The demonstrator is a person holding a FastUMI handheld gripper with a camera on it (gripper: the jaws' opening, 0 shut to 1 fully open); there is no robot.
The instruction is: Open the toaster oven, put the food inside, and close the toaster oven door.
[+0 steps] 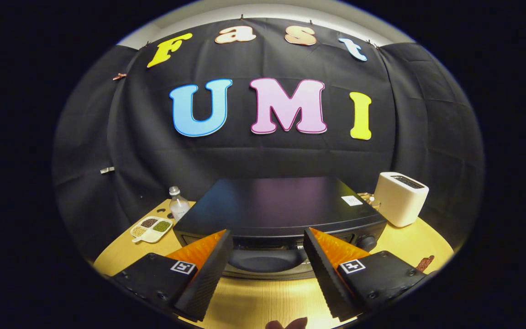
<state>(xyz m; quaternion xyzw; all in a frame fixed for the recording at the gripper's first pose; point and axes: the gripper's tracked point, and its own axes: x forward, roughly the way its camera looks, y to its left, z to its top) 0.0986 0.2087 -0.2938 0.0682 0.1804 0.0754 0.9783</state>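
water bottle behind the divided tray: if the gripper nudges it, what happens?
The water bottle stands upright, tall and narrow, so it probably tips easily. It looks like clear thin plastic: likely light and may dent. On its side it would probably roll. The open gripper is nowhere near.

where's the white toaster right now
In the gripper view the white toaster stands on the wooden table, right of the black toaster oven, beyond the open gripper.

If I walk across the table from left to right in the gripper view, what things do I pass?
Snack tray → water bottle → black toaster oven → white toaster. The gripper hangs just in front of the oven with its jaws open, holding nothing.
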